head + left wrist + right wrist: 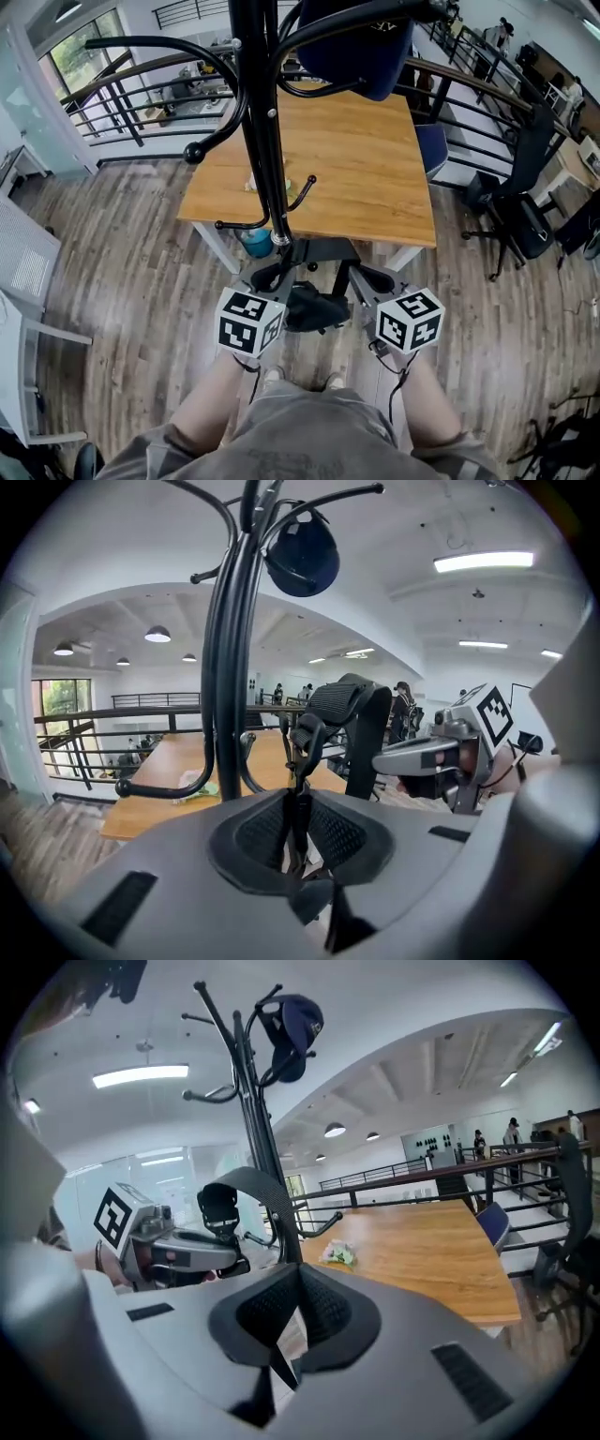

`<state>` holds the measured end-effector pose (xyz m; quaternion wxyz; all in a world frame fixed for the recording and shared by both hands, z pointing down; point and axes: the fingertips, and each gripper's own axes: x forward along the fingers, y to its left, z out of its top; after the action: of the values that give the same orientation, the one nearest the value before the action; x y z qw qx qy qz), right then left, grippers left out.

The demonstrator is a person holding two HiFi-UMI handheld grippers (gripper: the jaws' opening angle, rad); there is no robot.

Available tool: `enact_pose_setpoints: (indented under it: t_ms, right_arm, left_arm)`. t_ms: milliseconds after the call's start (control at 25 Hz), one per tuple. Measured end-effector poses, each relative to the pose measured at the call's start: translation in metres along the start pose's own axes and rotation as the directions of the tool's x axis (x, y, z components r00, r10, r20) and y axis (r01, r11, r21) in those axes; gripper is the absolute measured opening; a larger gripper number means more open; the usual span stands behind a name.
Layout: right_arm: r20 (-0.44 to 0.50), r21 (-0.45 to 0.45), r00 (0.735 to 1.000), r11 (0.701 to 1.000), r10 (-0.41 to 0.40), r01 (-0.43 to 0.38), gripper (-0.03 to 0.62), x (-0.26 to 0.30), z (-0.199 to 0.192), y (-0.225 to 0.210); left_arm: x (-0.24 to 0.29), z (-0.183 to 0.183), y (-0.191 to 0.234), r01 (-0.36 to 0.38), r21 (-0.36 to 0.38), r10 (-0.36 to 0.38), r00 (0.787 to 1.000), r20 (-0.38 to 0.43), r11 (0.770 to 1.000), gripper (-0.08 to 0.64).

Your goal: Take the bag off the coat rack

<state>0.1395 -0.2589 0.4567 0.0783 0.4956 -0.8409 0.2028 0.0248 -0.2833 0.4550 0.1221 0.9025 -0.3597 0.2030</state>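
- Head view: black bag (317, 309) sits low by the coat rack (255, 122), between your left gripper (281, 275) and right gripper (366, 278).
- Left gripper view: your left jaws pinch its thin buckled strap (298, 789).
- Right gripper view: your right jaws clamp its flat webbing (279, 1213); a blue cap (292, 1026) tops the rack.

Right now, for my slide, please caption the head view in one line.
The left gripper and right gripper shut on the strap of the black bag at the coat rack, table behind.
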Motion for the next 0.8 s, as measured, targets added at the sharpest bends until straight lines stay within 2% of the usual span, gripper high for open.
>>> enact_pose_setpoints:
  t_ms: [200, 440, 640, 800]
  right_arm:
    - [0.1, 0.028, 0.992, 0.997, -0.076, 0.074, 0.031, -0.053, 0.035, 0.001]
    - [0.186, 0.022, 0.957, 0.974, -0.224, 0.224, 0.031, -0.121, 0.064, -0.01]
    - [0.253, 0.035, 0.889, 0.922, -0.381, 0.385, 0.031, -0.188, 0.081, -0.027]
    - [0.32, 0.084, 0.819, 0.876, -0.475, 0.475, 0.031, -0.243, 0.086, -0.029]
  left_arm:
    - [-0.012, 0.032, -0.045, 0.115, 0.083, -0.115, 0.993, 0.004, 0.99, 0.066]
    - [-0.012, 0.08, -0.091, 0.25, 0.166, -0.265, 0.962, 0.069, 0.954, 0.066]
    - [0.001, 0.122, -0.136, 0.36, 0.248, -0.396, 0.911, 0.116, 0.9, 0.064]
    - [0.008, 0.148, -0.181, 0.459, 0.318, -0.52, 0.843, 0.141, 0.83, 0.066]
